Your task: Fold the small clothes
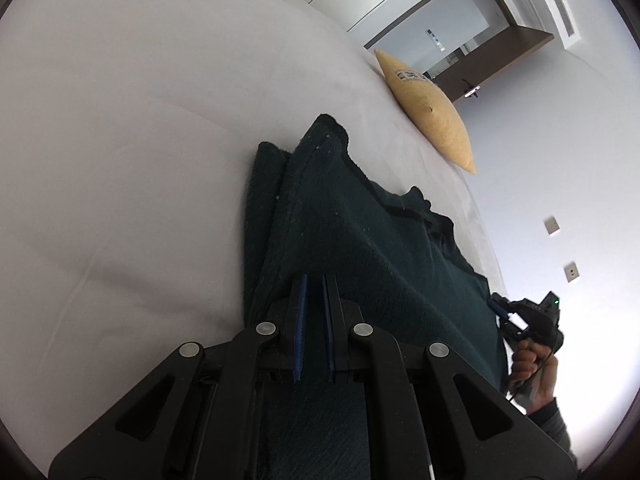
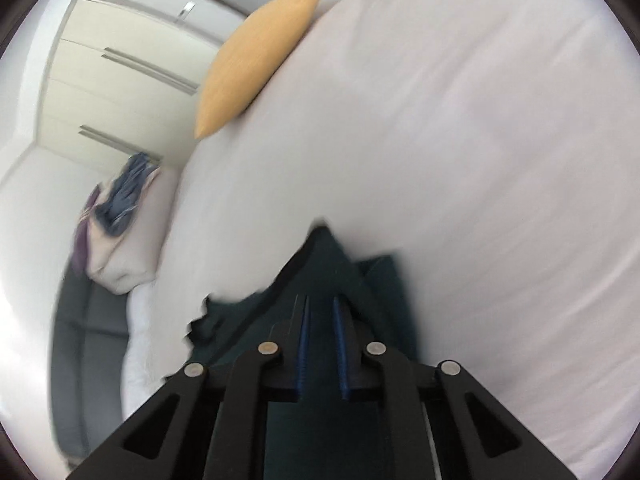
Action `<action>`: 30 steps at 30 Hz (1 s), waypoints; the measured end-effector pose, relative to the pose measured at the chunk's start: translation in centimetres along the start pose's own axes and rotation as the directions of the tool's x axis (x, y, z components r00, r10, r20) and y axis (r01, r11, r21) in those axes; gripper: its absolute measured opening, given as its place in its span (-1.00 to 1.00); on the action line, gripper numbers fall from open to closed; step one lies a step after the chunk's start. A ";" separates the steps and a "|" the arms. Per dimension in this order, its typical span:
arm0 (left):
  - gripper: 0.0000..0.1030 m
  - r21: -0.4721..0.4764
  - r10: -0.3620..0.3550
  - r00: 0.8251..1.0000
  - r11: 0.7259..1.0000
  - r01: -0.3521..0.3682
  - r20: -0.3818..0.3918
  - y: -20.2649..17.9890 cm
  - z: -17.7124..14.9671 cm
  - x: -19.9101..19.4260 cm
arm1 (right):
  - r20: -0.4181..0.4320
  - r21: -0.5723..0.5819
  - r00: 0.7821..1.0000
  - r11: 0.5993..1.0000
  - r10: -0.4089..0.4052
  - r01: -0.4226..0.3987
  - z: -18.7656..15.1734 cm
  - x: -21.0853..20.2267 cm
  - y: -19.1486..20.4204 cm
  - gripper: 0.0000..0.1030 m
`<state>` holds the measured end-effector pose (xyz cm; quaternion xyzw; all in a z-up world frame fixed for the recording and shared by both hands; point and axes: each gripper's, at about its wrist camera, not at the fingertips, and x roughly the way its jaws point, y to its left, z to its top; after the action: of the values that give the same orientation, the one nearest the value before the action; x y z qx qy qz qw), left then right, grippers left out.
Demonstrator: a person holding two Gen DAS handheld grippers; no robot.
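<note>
A dark green knitted garment (image 1: 360, 240) lies on the white bed (image 1: 120, 140), partly lifted. My left gripper (image 1: 315, 280) is shut on its near edge, the cloth pinched between the blue pads. My right gripper (image 2: 322, 300) is shut on the same garment (image 2: 320, 264), holding another edge; the view is blurred. The right gripper also shows in the left wrist view (image 1: 500, 308) at the garment's right edge, held by a hand.
A yellow cushion (image 1: 432, 116) lies at the far edge of the bed and shows in the right wrist view (image 2: 256, 60). A pile of clothes (image 2: 116, 208) sits beside the bed. White wardrobe doors (image 2: 120, 72) and a dark doorway (image 1: 460, 32) stand behind.
</note>
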<state>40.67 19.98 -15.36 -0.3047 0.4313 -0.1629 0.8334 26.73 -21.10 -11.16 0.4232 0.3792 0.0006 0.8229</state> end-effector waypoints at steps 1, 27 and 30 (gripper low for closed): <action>-0.86 -0.002 -0.002 1.000 1.000 0.002 0.003 0.1 -0.2 -0.2 | 0.009 -0.003 1.000 1.000 -0.017 0.017 0.1 -0.3 0.2 -0.69; -0.86 -0.078 0.003 0.998 0.997 0.002 0.064 3.4 -4.5 -4.3 | -0.249 -0.362 0.967 0.931 -0.050 -0.045 -10.2 16.1 18.5 -0.95; -0.86 -0.104 -0.019 0.998 0.994 0.025 0.067 4.1 -4.5 -4.5 | -0.285 -0.354 0.958 0.925 0.032 -0.136 -12.5 14.9 20.2 -0.46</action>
<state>34.39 23.81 -17.19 -0.3580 0.4082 -0.1391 0.8281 35.97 5.38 -10.78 0.2724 0.4640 0.1661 0.8264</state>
